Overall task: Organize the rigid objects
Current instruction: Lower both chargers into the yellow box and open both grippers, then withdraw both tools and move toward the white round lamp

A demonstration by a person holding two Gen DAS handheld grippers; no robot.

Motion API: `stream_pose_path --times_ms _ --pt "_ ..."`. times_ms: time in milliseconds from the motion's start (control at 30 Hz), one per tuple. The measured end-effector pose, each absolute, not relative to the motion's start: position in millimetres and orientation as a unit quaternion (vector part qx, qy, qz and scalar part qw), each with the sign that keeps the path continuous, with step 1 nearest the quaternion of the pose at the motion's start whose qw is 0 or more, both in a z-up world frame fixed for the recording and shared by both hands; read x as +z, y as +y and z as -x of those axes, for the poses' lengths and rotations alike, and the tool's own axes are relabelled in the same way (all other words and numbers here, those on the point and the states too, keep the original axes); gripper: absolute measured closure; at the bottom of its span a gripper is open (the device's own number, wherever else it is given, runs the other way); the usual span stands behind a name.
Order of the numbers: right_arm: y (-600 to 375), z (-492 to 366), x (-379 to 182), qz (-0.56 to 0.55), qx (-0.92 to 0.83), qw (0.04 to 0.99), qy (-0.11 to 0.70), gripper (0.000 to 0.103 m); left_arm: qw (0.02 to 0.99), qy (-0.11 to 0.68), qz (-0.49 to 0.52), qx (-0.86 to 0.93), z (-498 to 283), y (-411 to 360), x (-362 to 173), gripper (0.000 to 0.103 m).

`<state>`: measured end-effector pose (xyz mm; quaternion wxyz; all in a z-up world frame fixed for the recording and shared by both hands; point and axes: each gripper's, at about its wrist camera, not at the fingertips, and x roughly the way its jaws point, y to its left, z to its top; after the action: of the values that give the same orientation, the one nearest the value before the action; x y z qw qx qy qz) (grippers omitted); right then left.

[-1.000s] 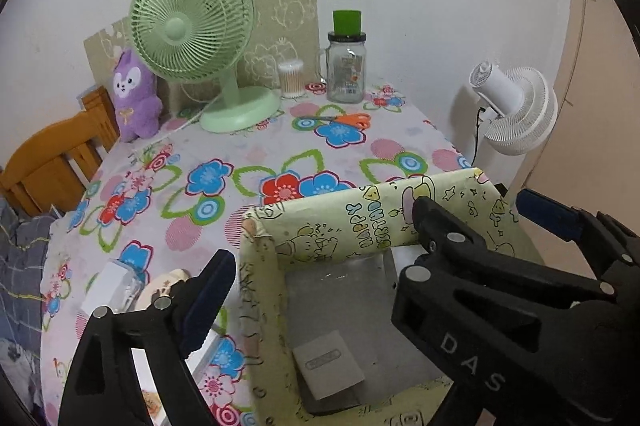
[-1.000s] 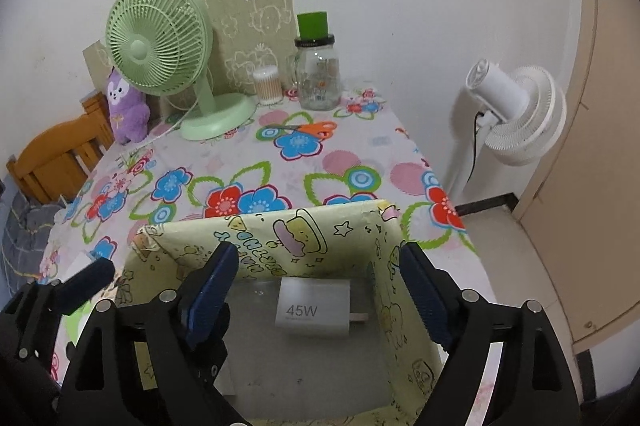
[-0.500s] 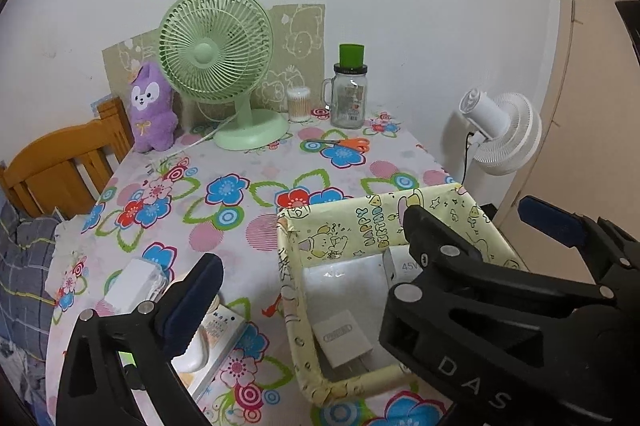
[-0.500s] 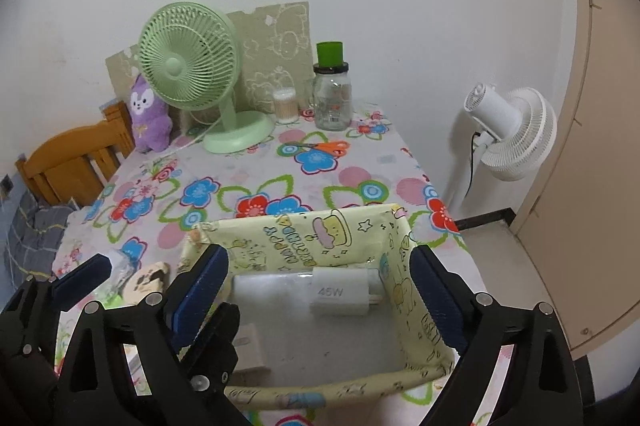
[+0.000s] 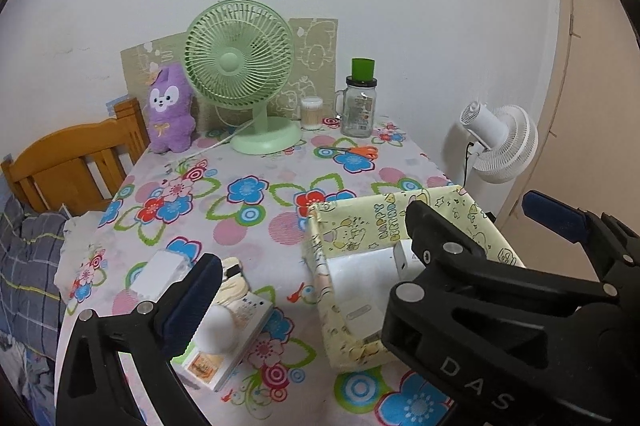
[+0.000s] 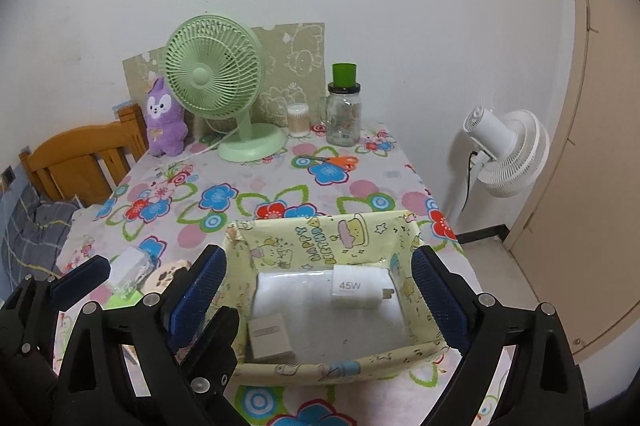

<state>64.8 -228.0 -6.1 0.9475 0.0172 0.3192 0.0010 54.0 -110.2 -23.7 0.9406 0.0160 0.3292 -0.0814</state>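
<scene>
A yellow cartoon-print box (image 6: 320,238) sits at the near right part of the flowered table (image 6: 248,194); inside it a white charger marked 45W (image 6: 358,286) lies against the far wall, and a small grey-white adapter (image 6: 269,336) lies at the near left corner on the pale liner; the right gripper (image 6: 316,294) hangs above the box with its blue-padded fingers (image 6: 436,290) spread wide and nothing between them; the left gripper (image 5: 308,262) is just beside it, also wide and empty, its left finger over the loose items left of the box; there a white block (image 5: 160,272), a round patterned thing (image 6: 166,272) and a flat white carton (image 5: 228,342) lie on the cloth; at the far edge stand a green desk fan (image 6: 218,94), a purple plush toy (image 6: 162,118), a cotton-swab tub (image 6: 298,120) and a glass jar with a green cap (image 6: 344,110); orange-handled scissors (image 6: 336,160) lie in front of the jar; a wooden chair (image 6: 80,158) stands to the left and a white fan (image 6: 504,150) to the right of the table.
</scene>
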Motion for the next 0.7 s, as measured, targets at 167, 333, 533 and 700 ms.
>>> stream_pose_path --times_ms 167,333,533,700 --pt "-216.7 -55.7 -4.7 -0.016 0.005 0.949 0.316 0.007 0.941 0.331 -0.012 -0.07 -46.8 -95.2 -24.0 0.0" --pt "-203.5 -48.6 -3.6 -0.007 0.01 0.95 0.312 0.007 0.941 0.331 -0.012 -0.063 -40.6 -83.0 -25.5 0.0" --pt "-188.4 -41.1 -1.8 0.004 0.019 0.953 0.302 0.007 0.94 0.337 -0.008 -0.053 -35.9 -67.8 -28.4 0.0" --pt "-175.7 -35.7 -3.5 -0.001 0.036 0.952 0.304 0.007 0.94 0.338 -0.005 -0.048 -31.1 -53.2 -30.1 0.0"
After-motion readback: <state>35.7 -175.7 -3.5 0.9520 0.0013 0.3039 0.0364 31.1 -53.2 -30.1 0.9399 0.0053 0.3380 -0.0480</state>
